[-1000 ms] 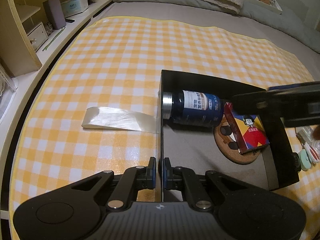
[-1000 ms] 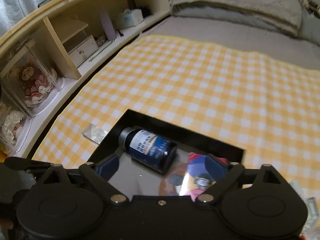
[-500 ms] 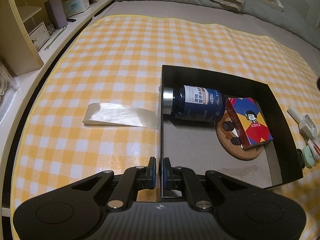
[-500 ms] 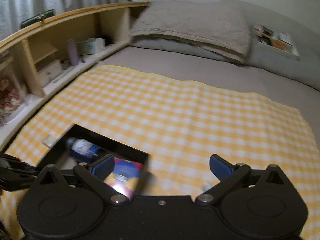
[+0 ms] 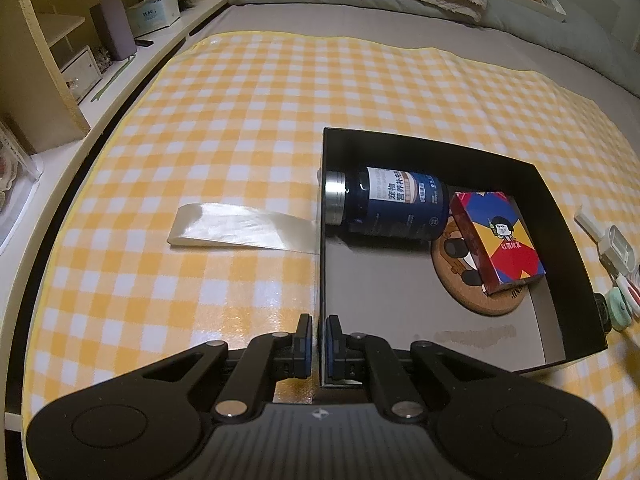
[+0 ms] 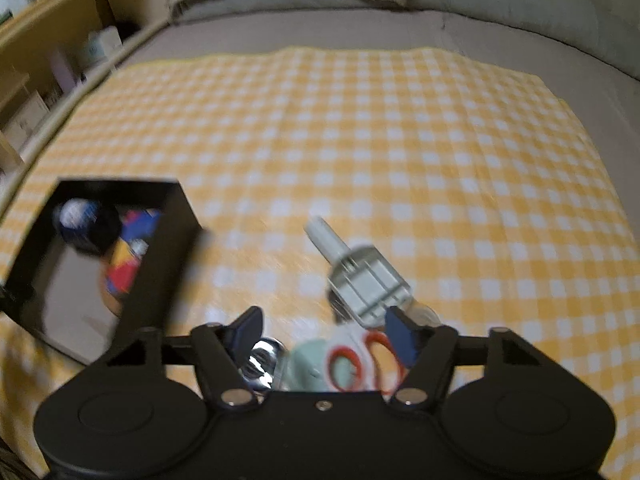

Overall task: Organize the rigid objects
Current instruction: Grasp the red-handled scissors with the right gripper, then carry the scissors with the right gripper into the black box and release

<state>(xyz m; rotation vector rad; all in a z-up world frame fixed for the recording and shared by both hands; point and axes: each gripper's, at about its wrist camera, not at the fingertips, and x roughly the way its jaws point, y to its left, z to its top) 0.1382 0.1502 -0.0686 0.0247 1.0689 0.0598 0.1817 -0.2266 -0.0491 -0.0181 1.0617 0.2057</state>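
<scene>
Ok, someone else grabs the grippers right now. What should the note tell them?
Left hand-held gripper: shut on the near wall of the black box, steadying it.
Right hand-held gripper: open, jaws just closing, nothing gripped, over loose items on the checked cloth.
Done: bottle, card box and coaster are in the box.
Left: grey tool, scissors, mint piece, shiny metal piece, right of the box.
</scene>
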